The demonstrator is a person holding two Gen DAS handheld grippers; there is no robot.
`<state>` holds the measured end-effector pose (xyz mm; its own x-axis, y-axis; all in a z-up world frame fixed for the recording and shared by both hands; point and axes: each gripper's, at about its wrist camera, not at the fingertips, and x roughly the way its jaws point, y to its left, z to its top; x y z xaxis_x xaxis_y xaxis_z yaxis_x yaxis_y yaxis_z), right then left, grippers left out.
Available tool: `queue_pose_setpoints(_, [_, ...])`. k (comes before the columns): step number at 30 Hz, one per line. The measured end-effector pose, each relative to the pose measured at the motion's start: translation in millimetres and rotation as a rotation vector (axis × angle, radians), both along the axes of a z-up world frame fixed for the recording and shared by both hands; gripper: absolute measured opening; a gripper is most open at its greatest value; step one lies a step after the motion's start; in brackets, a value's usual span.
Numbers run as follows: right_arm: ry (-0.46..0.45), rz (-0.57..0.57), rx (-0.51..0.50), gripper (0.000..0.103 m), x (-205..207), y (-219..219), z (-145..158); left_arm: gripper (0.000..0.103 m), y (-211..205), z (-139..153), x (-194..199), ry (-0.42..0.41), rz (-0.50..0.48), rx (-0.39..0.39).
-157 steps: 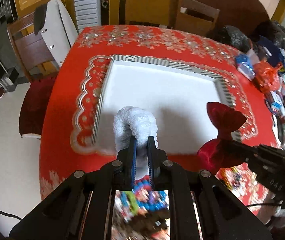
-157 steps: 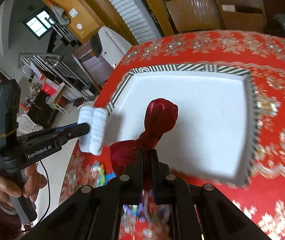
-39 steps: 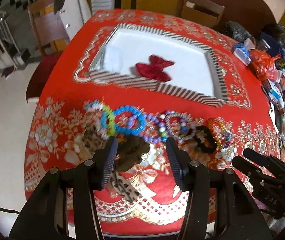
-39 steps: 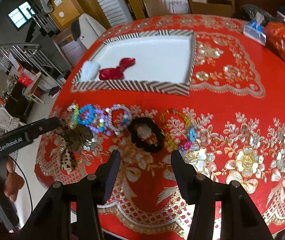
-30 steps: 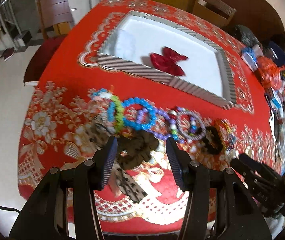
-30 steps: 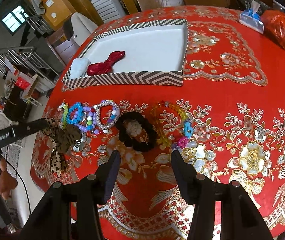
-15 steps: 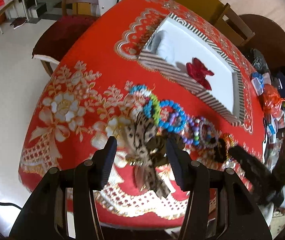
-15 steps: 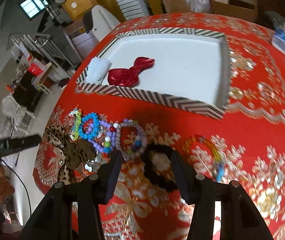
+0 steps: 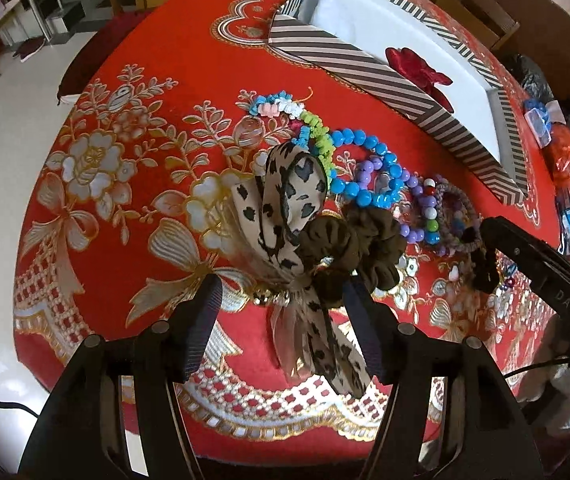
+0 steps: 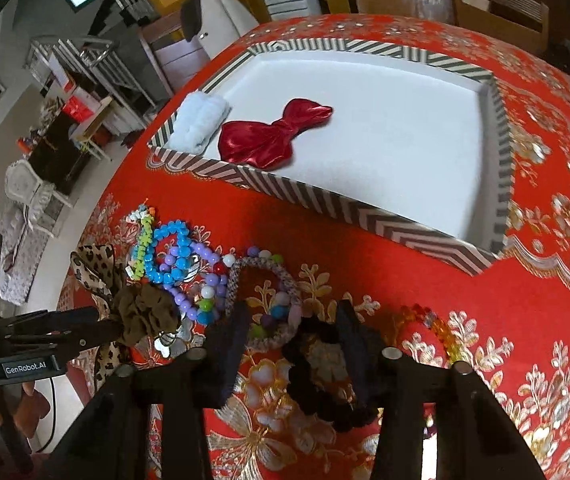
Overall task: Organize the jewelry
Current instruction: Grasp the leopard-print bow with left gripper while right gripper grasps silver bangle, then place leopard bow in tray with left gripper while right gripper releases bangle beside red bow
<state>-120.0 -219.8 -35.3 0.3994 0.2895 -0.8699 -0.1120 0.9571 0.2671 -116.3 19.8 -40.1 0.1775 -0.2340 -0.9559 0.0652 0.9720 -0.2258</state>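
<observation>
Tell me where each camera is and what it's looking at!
Left wrist: rides the left gripper, looking down at the leopard bow scrunchie between its open fingers.
Right wrist: rides the right gripper, looking down at the black scrunchie; fingers open.
Both show the striped box and red bow.

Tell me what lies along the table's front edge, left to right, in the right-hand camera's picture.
Leopard bow scrunchie → blue bead bracelet → grey woven bracelet → black scrunchie between the right claw's open fingers → rainbow bracelet.

Box (image 10: 365,208) right half free; bracelets (image 10: 181,256) crowd near cloth.
</observation>
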Motion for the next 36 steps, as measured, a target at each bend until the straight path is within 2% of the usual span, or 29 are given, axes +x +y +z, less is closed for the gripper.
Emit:
queue_pose_setpoints(3, [0.011,0.032,-0.022,0.026,7,7,-8,0.063,-2,-4,1,-0.005,-0.002,0.006])
queue_pose_setpoints(4, [0.016,0.043,-0.030,0.022,8,9,-10,0.058,-3,-3,0,-0.019,-0.010,0.008])
queue_pose_setpoints(5, [0.020,0.057,-0.040,0.012,10,12,-13,0.046,-5,-4,1,-0.023,-0.018,0.008])
queue_pose_setpoints(6, [0.020,0.058,-0.045,0.007,9,13,-13,0.038,-6,-4,0,-0.031,-0.030,0.017])
queue_pose_setpoints(8, [0.011,0.050,-0.020,0.007,7,11,-10,0.023,-5,-3,0,-0.030,-0.040,0.003])
queue_pose_setpoints(10, [-0.003,0.045,0.008,0.007,2,9,-2,0.020,-1,2,-1,-0.045,-0.042,-0.005])
queue_pose_setpoints(17, [-0.065,0.010,0.067,0.007,-12,-4,28,0.017,9,35,-9,-0.096,-0.055,-0.062])
queue_pose_setpoints(23, [-0.108,-0.039,0.081,0.007,-13,-18,48,0.017,2,70,-3,-0.154,-0.077,-0.105])
queue_pose_setpoints(29, [-0.130,-0.098,0.079,0.007,-4,-36,58,0.017,-16,94,20,-0.216,-0.111,-0.111])
queue_pose_setpoints(36, [-0.115,-0.162,0.071,0.007,25,-52,53,0.017,-44,110,78,-0.289,-0.136,-0.080])
